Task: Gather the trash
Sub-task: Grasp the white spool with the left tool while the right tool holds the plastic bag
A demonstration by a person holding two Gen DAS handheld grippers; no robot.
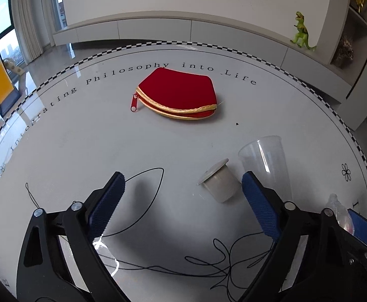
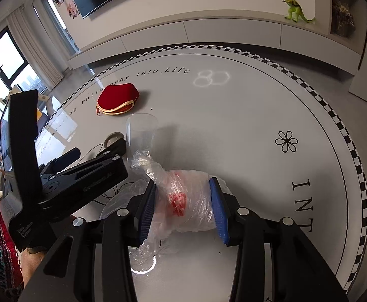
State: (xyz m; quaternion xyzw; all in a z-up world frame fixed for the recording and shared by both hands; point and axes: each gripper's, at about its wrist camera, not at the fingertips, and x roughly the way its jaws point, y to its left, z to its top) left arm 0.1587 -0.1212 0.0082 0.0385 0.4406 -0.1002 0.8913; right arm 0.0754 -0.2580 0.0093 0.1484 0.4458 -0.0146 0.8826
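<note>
My right gripper (image 2: 184, 205) is shut on a crumpled clear plastic bag (image 2: 183, 196) with something red inside, just above the round white table (image 2: 258, 115). My left gripper (image 1: 183, 198) is open and empty, low over the table. A small grey capsule cup (image 1: 219, 181) lies tipped between its fingertips, near the right finger (image 1: 258, 201). A clear plastic cup (image 1: 266, 161) stands just beyond that finger; it also shows in the right wrist view (image 2: 140, 133). A loose black string (image 1: 208, 259) lies under the left gripper.
A red zip pouch (image 1: 178, 95) with gold trim lies mid-table, also in the right wrist view (image 2: 118, 99). A green toy dinosaur (image 1: 301, 32) stands on the low cabinet behind. The left gripper's body (image 2: 65, 176) sits close to the left of the right gripper.
</note>
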